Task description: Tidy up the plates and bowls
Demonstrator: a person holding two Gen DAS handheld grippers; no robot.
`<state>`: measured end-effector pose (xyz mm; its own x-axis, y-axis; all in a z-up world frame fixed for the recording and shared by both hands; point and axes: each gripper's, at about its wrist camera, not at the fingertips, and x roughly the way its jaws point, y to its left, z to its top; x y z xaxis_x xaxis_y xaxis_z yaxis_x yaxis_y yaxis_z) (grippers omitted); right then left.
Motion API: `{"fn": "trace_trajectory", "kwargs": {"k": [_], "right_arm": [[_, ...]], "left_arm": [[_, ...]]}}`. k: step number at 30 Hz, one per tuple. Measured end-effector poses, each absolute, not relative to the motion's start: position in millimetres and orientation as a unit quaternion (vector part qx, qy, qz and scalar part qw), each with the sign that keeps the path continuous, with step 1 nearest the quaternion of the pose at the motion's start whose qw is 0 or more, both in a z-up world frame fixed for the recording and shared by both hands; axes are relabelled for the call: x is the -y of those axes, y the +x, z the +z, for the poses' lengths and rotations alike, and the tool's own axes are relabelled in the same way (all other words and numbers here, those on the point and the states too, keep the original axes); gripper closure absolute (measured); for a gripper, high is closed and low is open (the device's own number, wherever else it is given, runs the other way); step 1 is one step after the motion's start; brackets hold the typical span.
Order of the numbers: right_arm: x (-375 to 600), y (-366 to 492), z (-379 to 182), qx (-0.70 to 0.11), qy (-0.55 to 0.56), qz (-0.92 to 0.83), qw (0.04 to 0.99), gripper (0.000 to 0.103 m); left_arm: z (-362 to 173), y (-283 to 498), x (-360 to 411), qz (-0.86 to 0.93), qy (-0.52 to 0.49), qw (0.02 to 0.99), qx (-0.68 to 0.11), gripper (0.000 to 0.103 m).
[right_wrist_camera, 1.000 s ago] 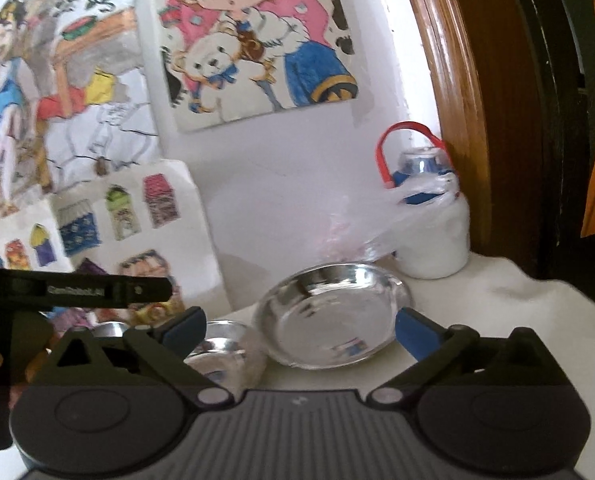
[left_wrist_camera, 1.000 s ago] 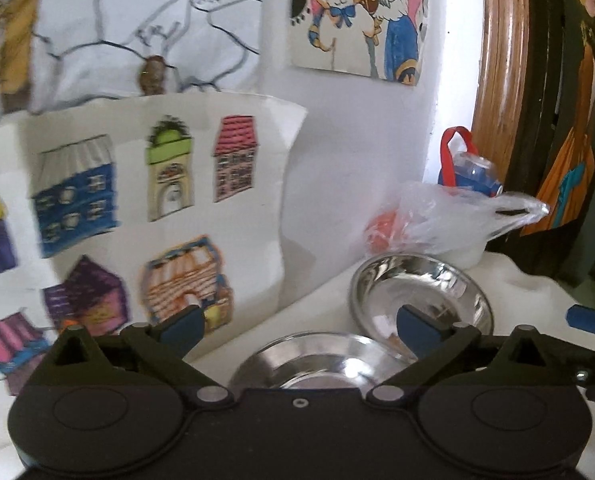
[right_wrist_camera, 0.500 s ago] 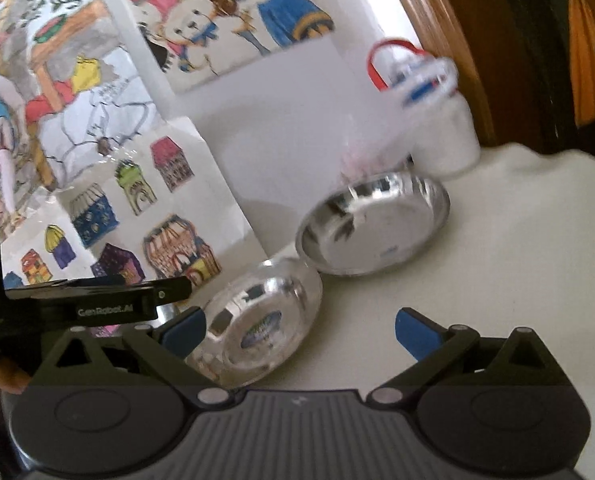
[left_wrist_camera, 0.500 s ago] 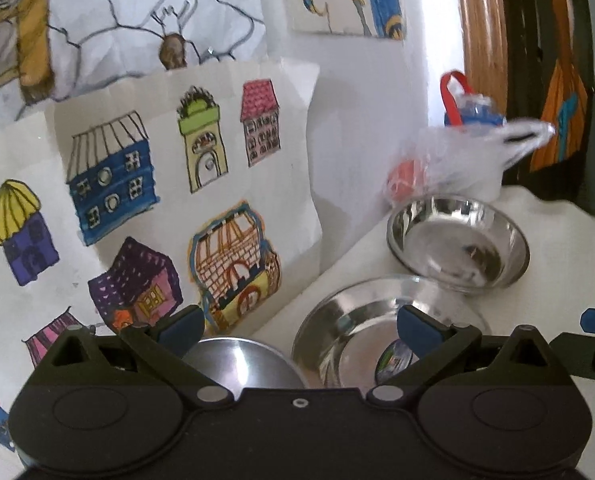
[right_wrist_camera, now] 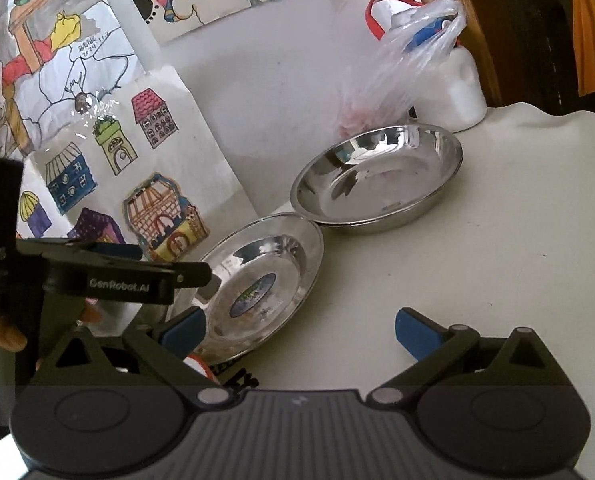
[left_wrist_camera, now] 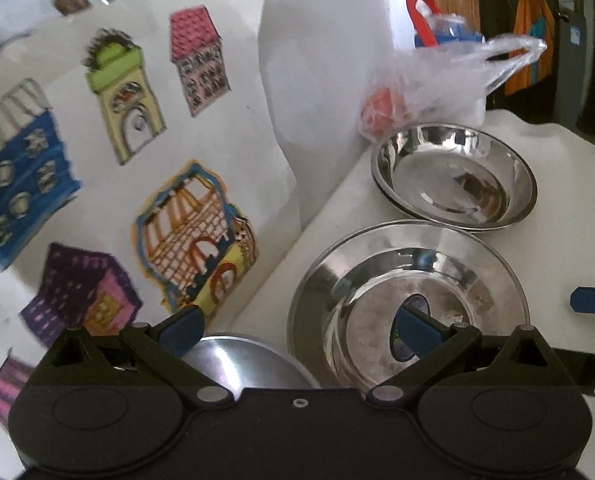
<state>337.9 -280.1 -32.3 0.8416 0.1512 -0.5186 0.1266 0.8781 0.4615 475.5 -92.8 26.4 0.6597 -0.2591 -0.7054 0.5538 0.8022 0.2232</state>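
While both tools hover empty above the white table [right_wrist_camera: 497, 240], nothing is yet gripped. Leftmost, a small steel bowl [left_wrist_camera: 233, 364] lies beneath the left gripper [left_wrist_camera: 297, 328], whose fingers stand apart. Beside it sits a stickered steel plate [right_wrist_camera: 257, 284], its rim touching the far stack of two steel plates [right_wrist_camera: 377, 176] beside a plastic bag [right_wrist_camera: 397, 76]. At right, the right gripper [right_wrist_camera: 299, 330] also stands spread. Judged step: approach; next, a jaw must straddle the stickered plate's rim for nesting onto the stack.
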Motion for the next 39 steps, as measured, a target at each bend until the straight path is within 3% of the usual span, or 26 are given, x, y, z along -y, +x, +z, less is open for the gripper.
{"fn": "trace_trajectory", "kwargs": {"k": [10,19,22,29,39], "right_arm": [[279.7,344.5,-37.3,-0.282,0.248,0.028,0.926,0.002],[278.2,348.7,-39.8,-0.278,0.252,0.048,0.926,0.020],[278.1,350.0,-41.3,-0.280,0.256,0.057,0.924,0.035],[275.9,352.3,-43.6,-0.289,0.255,0.064,0.921,0.064],[275.1,352.2,-44.7,-0.291,0.253,0.075,0.920,0.076]], "left_arm": [[15.2,496.5,103.6,-0.244,0.236,0.859,-0.384,0.001],[12.1,503.4,108.2,-0.258,0.226,0.854,-0.393,0.001],[11.8,503.8,108.5,-0.260,0.226,0.852,-0.394,0.001],[11.9,504.0,107.8,-0.272,0.227,0.847,-0.396,0.014],[3.4,513.0,113.9,-0.284,0.223,0.836,-0.412,0.024]]}}
